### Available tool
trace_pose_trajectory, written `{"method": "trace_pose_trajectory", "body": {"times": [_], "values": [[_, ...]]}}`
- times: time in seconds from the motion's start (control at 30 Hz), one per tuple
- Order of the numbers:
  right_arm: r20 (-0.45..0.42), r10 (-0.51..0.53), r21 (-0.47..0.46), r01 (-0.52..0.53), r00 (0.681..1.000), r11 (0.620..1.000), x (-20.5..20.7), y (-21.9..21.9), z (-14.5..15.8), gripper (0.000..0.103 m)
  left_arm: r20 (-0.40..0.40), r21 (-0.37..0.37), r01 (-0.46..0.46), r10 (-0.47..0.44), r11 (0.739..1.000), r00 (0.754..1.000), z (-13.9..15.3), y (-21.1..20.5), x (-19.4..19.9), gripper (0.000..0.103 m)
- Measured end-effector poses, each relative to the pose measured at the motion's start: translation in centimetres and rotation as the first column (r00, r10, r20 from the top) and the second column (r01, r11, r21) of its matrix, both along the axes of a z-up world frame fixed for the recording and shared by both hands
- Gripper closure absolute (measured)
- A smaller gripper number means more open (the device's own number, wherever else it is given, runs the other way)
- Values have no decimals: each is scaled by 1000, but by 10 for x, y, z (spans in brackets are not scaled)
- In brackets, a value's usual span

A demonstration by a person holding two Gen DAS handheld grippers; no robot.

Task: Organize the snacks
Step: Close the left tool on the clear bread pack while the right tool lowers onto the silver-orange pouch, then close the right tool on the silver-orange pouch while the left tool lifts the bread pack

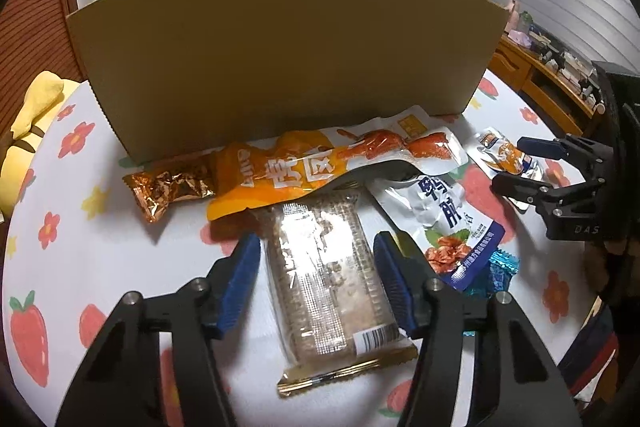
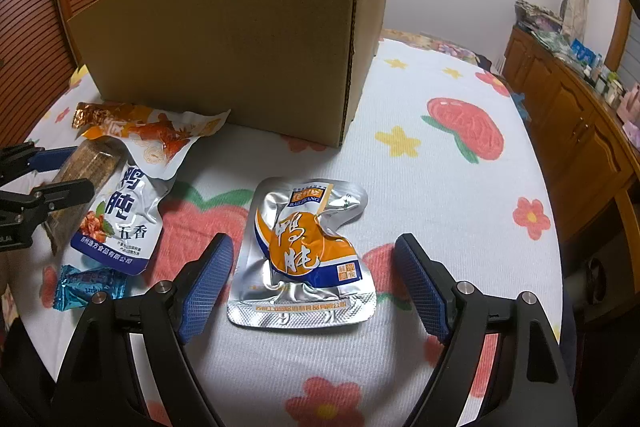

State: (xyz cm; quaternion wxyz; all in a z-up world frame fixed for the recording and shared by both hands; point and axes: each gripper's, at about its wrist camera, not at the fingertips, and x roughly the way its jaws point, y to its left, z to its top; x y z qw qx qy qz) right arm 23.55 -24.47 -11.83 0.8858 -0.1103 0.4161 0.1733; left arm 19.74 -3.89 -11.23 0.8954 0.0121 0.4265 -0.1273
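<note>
The left gripper [image 1: 316, 283] is spread wide, its blue pads either side of a clear-wrapped brown wafer bar [image 1: 328, 267] at lower centre of the left wrist view, not yet pressing on it. The right gripper [image 2: 312, 283] is likewise spread, straddling a silver-and-orange vacuum pouch [image 2: 306, 255] that lies alone at the centre of the right wrist view; no pad touches it.

Outward from the wafer bar, a long orange chicken-leg packet [image 1: 320, 163] overlaps its far end, a crinkled copper foil wrapper [image 1: 168, 187] lies at the packet's left end, a white-and-blue duck gizzard pouch [image 1: 444, 223] sits just right of the bar, and a small teal foil candy [image 1: 496, 271] pokes out beside that pouch. All rest on the strawberry-print cloth [image 2: 460, 163].

The cardboard box [image 2: 224, 39] stands in the upper half of both views, just behind the snacks. Its inside is hidden, so I cannot tell whether anything is already in it. Judging by the five or six packets on the cloth and both tools unloaded, the sorting looks barely started: every visible snack has yet to be picked up and placed.
</note>
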Motion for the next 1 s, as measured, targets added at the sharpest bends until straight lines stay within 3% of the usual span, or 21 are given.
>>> {"method": "trace_pose_trajectory", "body": {"times": [0.23, 0.63, 1.0], "values": [[0, 0, 0, 0, 1000, 1000, 0, 0, 0, 18, 30, 30, 5, -6, 1000, 1000, 2, 1, -6, 60], [0, 0, 0, 0, 1000, 1000, 0, 0, -1, 18, 61, -41, 13, -11, 999, 998, 11, 21, -41, 61], [0, 0, 0, 0, 1000, 1000, 0, 0, -1, 17, 109, -56, -13, 19, 998, 994, 24, 33, -55, 61]]}}
